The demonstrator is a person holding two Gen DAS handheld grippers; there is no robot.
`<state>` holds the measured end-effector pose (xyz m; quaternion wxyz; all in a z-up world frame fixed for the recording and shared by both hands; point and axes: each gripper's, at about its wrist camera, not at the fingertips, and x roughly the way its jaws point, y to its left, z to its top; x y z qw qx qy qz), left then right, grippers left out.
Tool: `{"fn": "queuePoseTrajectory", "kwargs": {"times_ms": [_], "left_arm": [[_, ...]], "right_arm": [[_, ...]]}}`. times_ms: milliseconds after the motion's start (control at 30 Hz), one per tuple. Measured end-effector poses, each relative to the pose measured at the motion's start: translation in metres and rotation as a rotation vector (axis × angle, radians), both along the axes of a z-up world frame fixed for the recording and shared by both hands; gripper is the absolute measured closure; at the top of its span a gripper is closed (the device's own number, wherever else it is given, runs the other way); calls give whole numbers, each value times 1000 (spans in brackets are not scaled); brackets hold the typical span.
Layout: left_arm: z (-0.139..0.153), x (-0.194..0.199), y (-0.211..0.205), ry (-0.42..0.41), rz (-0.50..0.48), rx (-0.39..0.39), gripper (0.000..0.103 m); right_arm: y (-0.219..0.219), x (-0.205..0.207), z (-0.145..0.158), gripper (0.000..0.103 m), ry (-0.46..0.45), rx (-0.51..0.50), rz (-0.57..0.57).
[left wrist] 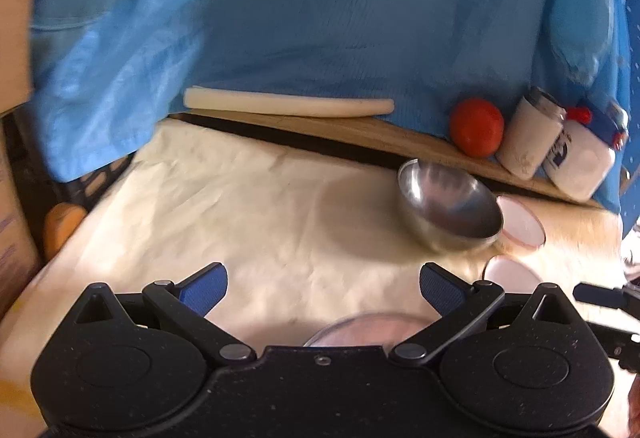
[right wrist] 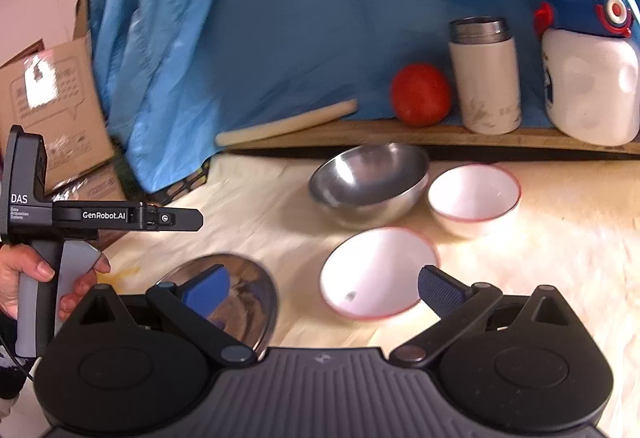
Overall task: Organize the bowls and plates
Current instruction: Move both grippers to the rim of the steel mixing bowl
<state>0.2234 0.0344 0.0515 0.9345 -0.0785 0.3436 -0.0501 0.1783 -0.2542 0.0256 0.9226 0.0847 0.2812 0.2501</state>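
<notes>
Both claws spread wide, nothing between the blue pads. Left gripper (left wrist: 323, 288) low in the frame above the cream cloth (left wrist: 240, 205), with the rim of a shiny steel plate (left wrist: 360, 330) just showing behind its body at bottom centre. Round steel bowl (left wrist: 450, 207) right of centre, tilted, touching a white bowl with a red rim (left wrist: 522, 224) at its right; a second red-rimmed white dish (left wrist: 512, 270) just below, near the right fingertip. Right gripper (right wrist: 324, 290) at the bottom of its own frame, left pad in front of the steel plate (right wrist: 240, 294) at lower left, right pad overlapping the edge of the shallow white dish (right wrist: 376, 274) at lower centre. Steel bowl (right wrist: 368, 181) above centre, deeper white bowl (right wrist: 474, 197) just to its right, both close to the wooden ledge (right wrist: 400, 135). Along the ledge against the blue cloth (right wrist: 280, 17): pale rolling pin (right wrist: 288, 123), red tomato (right wrist: 420, 93), cream flask with a metal top (right wrist: 486, 73), white jug with a blue lid (right wrist: 592, 77). Left gripper (right wrist: 176, 217) seen side-on at the left edge, held by a hand (right wrist: 24, 274); cardboard boxes (right wrist: 52, 105) behind.
</notes>
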Motion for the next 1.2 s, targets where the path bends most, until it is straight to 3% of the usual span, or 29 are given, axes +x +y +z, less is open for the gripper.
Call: {"fn": "queuePoseTrajectory", "kwargs": {"times_ms": [267,467,967,1200], "left_arm": [[-9,65,-13,74,-20,-91,1],[-21,91,-21,111,-17,-154,1],[-38,119,-43,145,-73,-182,1],[-42,122,-46,153,-93,-207,7]], "right_arm": [[-8,47,9,0,-28,-34,-54],[-10,86,9,1,-31,-88,-83],[-6,150,-3,24,50,-78,-71],[4,160,-7,47,55,-99,-59]]}}
